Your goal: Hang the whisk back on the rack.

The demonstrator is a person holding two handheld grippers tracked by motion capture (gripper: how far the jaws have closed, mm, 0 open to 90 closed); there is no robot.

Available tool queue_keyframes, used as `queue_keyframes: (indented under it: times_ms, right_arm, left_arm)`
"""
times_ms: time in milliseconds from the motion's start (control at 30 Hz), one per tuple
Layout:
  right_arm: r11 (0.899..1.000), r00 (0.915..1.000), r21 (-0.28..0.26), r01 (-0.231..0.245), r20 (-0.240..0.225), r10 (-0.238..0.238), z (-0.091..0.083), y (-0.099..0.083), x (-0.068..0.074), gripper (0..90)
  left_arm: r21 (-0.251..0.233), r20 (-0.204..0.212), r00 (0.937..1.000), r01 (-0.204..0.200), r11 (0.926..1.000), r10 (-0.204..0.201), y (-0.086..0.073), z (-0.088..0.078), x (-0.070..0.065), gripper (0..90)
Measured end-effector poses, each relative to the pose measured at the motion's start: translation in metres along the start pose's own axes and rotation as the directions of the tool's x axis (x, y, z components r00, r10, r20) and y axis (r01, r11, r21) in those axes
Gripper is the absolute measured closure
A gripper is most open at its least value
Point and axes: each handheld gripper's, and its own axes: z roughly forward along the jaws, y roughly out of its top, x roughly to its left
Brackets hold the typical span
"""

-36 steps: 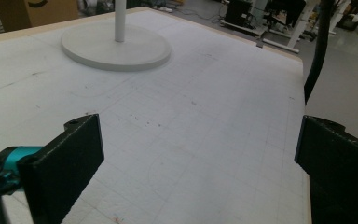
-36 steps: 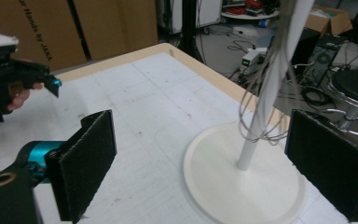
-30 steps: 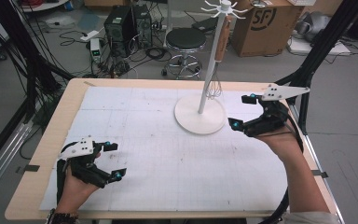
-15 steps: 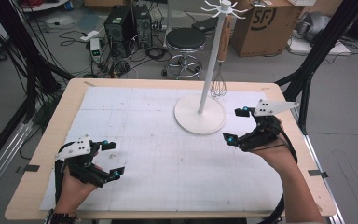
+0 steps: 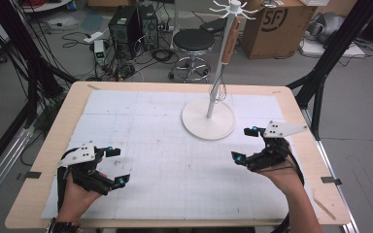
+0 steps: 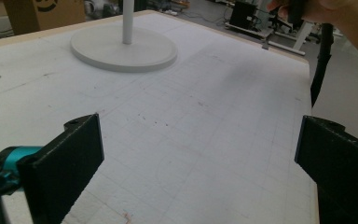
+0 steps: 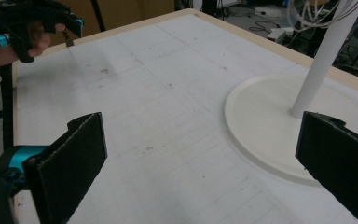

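A white hanger stand [image 5: 208, 119] with a round base rests on the gridded mat at the back right of the table, and a whisk [image 5: 218, 90] with a wooden handle hangs beside its pole. My left gripper [image 5: 118, 166] hovers open near the front left corner, holding nothing. My right gripper [image 5: 243, 144] is open and empty too, just in front and to the right of the base. The left gripper view has wide jaws [image 6: 200, 163] facing the stand base [image 6: 123, 46]. In the right gripper view the jaws [image 7: 200, 158] frame the mat, with the base [image 7: 270, 121] and pole [image 7: 326, 51] on the right.
A white gridded mat [image 5: 165, 145] covers the wooden table [image 5: 43, 160]. Behind the table stand a stool [image 5: 193, 41], a cardboard box [image 5: 277, 24] and a computer tower [image 5: 126, 24]. Black frame poles [image 5: 320, 82] rise at both sides. The other hand [image 7: 28, 23] appears far off.
My right gripper has drawn back from beside the stand base, toward the front edge and slightly left. The left gripper has barely moved. Both stay open.
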Motion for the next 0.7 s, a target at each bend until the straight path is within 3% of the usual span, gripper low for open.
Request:
queue_keyframes:
  times_ms: [367,700]
  right_arm:
    - [0.999,0.9991,-0.009,-0.043,0.004,0.043,0.001,-0.040,0.004,1.0]
    - [0.998,0.9978,-0.009,-0.064,0.019,0.064,-0.001,-0.052,0.002,1.0]
  left_arm:
    - [0.011,0.010,0.9999,-0.003,0.9999,0.003,-0.002,0.003,0.000,1.7]
    - [0.036,0.020,0.9996,-0.019,0.9992,0.018,-0.002,0.010,-0.003,1.7]
